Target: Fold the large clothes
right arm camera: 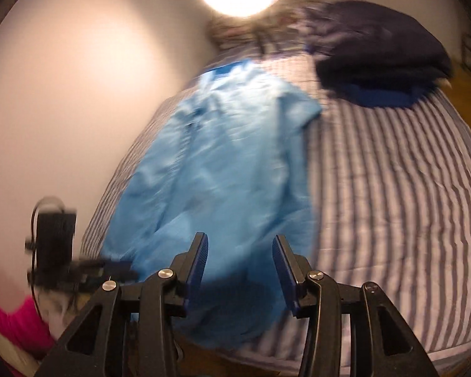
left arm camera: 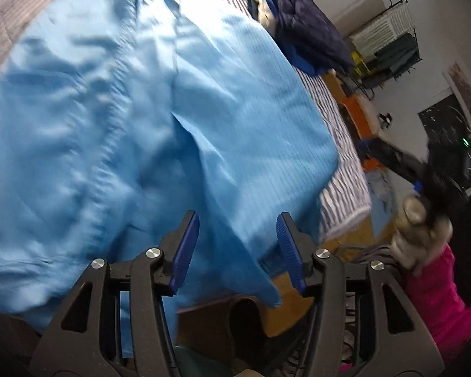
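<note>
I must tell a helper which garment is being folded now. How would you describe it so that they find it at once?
Look at the bed with the grey-striped cover. The light blue garment lies spread out lengthwise on the side nearer the wall. The only other clothes are a dark navy pile at the far end, bunched rather than spread.

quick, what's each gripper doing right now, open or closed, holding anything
Left gripper: open, holding nothing; the blue garment lies between and beyond its fingers.
Right gripper: open, holding nothing, above the same garment on the striped bed.
</note>
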### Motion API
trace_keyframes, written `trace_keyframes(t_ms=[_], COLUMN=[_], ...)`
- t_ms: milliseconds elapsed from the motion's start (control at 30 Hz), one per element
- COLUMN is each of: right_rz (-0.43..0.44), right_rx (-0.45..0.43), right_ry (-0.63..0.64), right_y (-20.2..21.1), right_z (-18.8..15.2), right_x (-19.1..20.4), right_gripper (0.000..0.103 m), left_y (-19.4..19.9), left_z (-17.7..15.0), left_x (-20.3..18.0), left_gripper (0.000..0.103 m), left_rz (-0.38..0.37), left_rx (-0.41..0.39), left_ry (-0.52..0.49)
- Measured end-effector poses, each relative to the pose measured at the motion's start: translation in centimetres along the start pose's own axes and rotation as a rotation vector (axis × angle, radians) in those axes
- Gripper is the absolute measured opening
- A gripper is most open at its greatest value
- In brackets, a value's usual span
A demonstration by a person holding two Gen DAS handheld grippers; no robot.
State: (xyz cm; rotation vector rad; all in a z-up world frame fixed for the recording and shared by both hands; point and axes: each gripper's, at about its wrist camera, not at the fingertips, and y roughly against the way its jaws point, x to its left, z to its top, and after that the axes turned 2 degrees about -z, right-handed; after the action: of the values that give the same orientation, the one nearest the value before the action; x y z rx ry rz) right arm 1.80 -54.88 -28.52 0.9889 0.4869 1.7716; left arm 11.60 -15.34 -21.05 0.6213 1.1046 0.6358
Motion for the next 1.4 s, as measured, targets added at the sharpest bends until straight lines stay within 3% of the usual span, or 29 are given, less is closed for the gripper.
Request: trace_keyframes(t_ms=[33,67,100,133,200,333,367,433,500,600,667,733,867,1000,1067,1133,1267,1400], right_rz=[0.002,0.008,0.019,0.024,0.038,0.04,0.036,0.045,0.039,0.036,0.03,0.03,0.043,0.03,0.035,0.042,0.037,0.001], right_rx=[-0.002,-0.004,-0.006,-0.007,-0.01,-0.015,-0.014,-0.002,0.007,0.027,0.035,0.034,0.034,0.025,0.012,0.0,-0.028,-0.057], right_ry=[-0.021,-0.043,-0.069,-0.084,-0.105,-0.103,-0.11,-0.127,-0.144,-0.187,-0.206,-0.22,-0.238,-0.224,-0.229,-0.235,-0.23,-0.196], right_y=[0.0,-0.2,-0.5,-0.7,-1.6,-3.9,-5.0,-7.0,-9.2,-12.1,-13.5,-14.5,-15.7,-16.2,-16.1,-16.0,-15.7,-15.1], right_z=[0.6,1.0,1.5,2.0,3.4,6.4,7.5,9.3,11.1,13.0,13.9,14.4,15.0,16.1,16.7,17.3,18.5,19.3], right_x=[-0.9,-1.7,-2.6,-3.2,-4.4,-5.7,-6.1,-6.9,-7.7,-8.8,-9.3,-9.6,-9.9,-9.9,-10.2,-10.5,-10.4,-9.9], right_gripper=[0.046,0.046,0.046,0.046,0.046,0.051,0.053,0.053,0.053,0.053,0.05,0.046,0.033,0.032,0.032,0.032,0.006,0.0], left_y=[-0.5,-0.9,-1.2,-1.4,-0.6,1.8,2.2,3.3,4.5,4.5,2.8,0.4,-4.4,-6.7,-7.3,-7.0,-5.5,-4.1], left_z=[-0.1,-0.2,-0.3,-0.3,-0.5,-1.0,-1.2,-1.6,-2.3,-3.0,-3.6,-4.3,-5.3,-7.0,-7.2,-6.9,-6.1,-6.2], left_x=[-0.3,-0.7,-0.8,-0.8,-0.1,0.1,-0.3,-1.6,-3.3,-6.1,-7.8,-8.6,-9.2,-9.0,-8.6,-8.4,-8.0,-9.0], left_gripper=[0.049,0.038,0.005,0.001,0.001,0.004,0.009,0.033,0.035,0.035,0.037,0.049,0.049,0.049,0.037,0.008,0.002,0.002], left_rz=[0.008,0.029,0.059,0.088,0.136,0.319,0.351,0.395,0.425,0.38,0.297,0.257,0.253,0.295,0.33,0.323,0.228,0.19], left_rx=[0.006,0.011,0.023,0.032,0.01,-0.055,-0.06,-0.09,-0.152,-0.166,-0.102,-0.025,0.092,0.164,0.163,0.153,0.156,0.138], left_ry=[-0.015,-0.041,-0.059,-0.066,-0.061,-0.116,-0.138,-0.187,-0.248,-0.333,-0.373,-0.411,-0.48,-0.543,-0.554,-0.546,-0.475,-0.469])
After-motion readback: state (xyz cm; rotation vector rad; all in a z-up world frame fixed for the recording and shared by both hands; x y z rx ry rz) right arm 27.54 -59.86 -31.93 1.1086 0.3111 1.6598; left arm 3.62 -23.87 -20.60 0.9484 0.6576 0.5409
